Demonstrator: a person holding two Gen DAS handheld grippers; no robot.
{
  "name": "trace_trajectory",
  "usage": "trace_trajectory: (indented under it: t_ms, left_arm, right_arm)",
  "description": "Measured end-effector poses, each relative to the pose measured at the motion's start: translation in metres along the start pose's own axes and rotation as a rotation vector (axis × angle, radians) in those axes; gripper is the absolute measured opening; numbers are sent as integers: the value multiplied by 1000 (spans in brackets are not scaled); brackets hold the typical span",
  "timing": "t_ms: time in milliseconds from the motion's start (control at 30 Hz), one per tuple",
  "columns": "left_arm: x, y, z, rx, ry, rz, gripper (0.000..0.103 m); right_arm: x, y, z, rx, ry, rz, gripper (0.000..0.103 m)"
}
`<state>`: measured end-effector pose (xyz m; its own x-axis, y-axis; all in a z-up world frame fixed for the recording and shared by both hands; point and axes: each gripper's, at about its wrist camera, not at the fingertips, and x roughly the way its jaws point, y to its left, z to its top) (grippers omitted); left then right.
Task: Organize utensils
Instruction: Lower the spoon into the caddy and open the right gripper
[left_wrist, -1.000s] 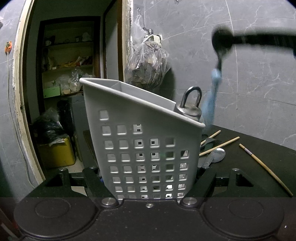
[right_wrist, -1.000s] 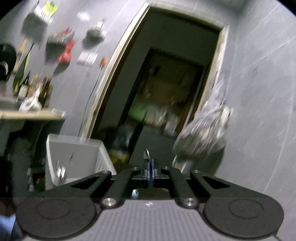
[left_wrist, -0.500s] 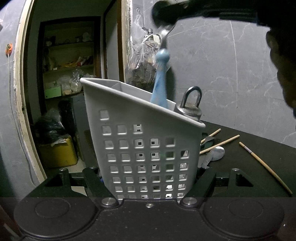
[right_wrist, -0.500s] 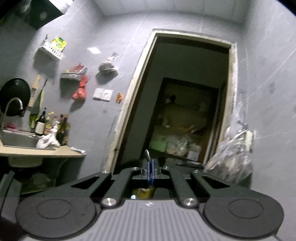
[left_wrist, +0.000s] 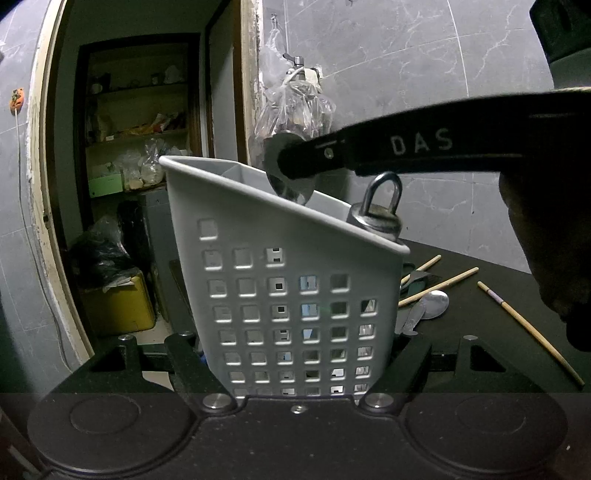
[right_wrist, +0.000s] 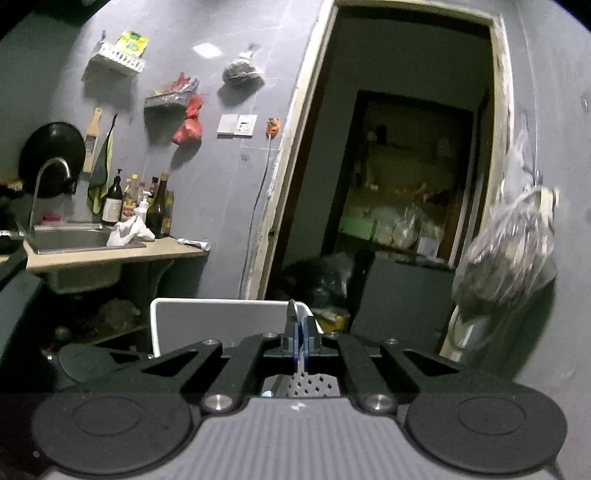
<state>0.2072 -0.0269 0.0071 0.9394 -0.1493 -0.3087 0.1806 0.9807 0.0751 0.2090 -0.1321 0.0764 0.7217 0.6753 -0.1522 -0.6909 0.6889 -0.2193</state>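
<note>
A grey perforated utensil holder (left_wrist: 288, 295) stands between my left gripper's (left_wrist: 299, 354) fingers, which press its sides. A metal weight with a ring (left_wrist: 380, 214) sits in its right end. My right gripper (left_wrist: 291, 162) reaches over the holder from the right, shut on a blue-handled spoon (left_wrist: 295, 192) whose handle hangs down inside; blue shows through the holes. In the right wrist view the spoon (right_wrist: 295, 332) is pinched between the pads, above the holder's rim (right_wrist: 221, 306).
On the black table (left_wrist: 480, 321) right of the holder lie wooden chopsticks (left_wrist: 439, 286), another chopstick (left_wrist: 528, 328) and a metal spoon (left_wrist: 428, 308). A doorway with shelves is behind on the left. A plastic bag (left_wrist: 295, 114) hangs on the wall.
My right gripper has come left and down over the holder, and the blue-handled spoon has gone down into it. The left gripper and holder have not moved.
</note>
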Motion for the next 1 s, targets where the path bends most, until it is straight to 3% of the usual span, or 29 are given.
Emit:
trace_trajectory:
  t_ms: [467,567,667,733,867,1000]
  left_arm:
    - [0,-1,0,0,0,0,77]
    - [-1,-1,0,0,0,1,77]
    - [-1,-1,0,2,0,1,77]
    - [-1,-1,0,3,0,2,77]
    - [-1,-1,0,2,0,2,77]
    - [-1,-1,0,2,0,2,77]
  right_arm:
    - [8,-10,-7,43,49,6,4]
    - [6,-12,-9,55,48,12,9]
    - [3,-16,-9,73,35,14,25]
    - [0,-18,-9,86,22,21,44]
    - [-6,-18,-8,80,-1,21,52]
    - [-13,-19,-8,85,-27,14,69]
